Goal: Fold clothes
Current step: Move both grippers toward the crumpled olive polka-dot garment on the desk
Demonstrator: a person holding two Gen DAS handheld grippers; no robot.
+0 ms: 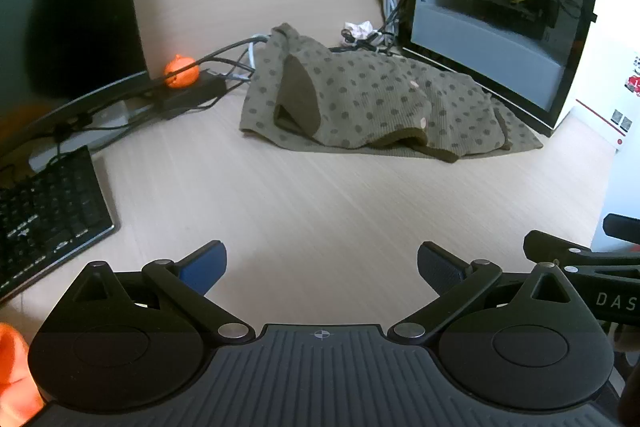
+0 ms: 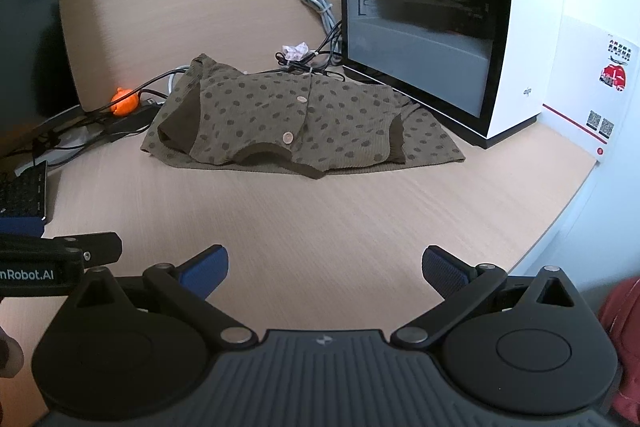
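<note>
Garment: olive polka-dot cardigan (image 2: 298,119) lies on the bench (image 2: 320,227) toward the back, spread w/ front up, button placket showing, neckline edge facing the jaws. Looks loosely laid, partly doubled – sleeve areas tucked or bunched at both ends; can't tell if that's a part-fold or just how it lies.
Stage: fits either a garment laid out for folding or one w/ sleeves already turned in – no call beyond that.
Left gripper (image 1: 322,269): jaws wide open, nothing between them, blue pads apart over bare bench.
Right gripper (image 2: 325,273): jaws wide open too, holding nothing.
Direction from jaws: cardigan sits at 12 o'clock from the right gripper, nearly centred; from the left gripper it's at abt 1 o'clock, shifted right. Well apart from both, bare bench between.
Long axis: runs 9-to-3 across both views, i.e. crosswise to the jaws' forward line.
Nearer hand: judged abt equal in reach; right one lines up better w/ the middle, left w/ the 9 o'clock end.
Neighbours: PC case (image 2: 424,7) just beside the 3 o'clock end; cables (image 2: 132,95) and an orange figure (image 2: 124,101) near the 9 o'clock end; keyboard (image 1: 48,211) at 9 o'clock of the left gripper.
Risk: cables behind could snag if the far edge is pulled.
</note>
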